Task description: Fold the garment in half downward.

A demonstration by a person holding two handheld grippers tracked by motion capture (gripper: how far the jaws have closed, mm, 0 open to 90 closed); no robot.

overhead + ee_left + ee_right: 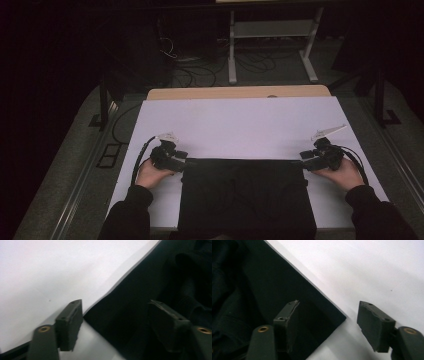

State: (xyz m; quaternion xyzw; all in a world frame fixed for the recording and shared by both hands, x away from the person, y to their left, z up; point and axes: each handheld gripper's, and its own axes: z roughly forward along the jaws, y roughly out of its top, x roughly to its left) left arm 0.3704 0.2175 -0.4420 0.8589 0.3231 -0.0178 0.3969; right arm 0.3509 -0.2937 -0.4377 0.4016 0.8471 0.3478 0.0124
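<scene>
While the black cloth [247, 197] lies flat on the tabletop [240, 120], we see left hand-held gripper [186, 161] and right hand-held gripper [299, 161] open astride its far corners.

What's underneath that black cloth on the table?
The black cloth lies flat on a white sheet covering the table. Whatever else lies beneath the cloth is hidden.
</scene>
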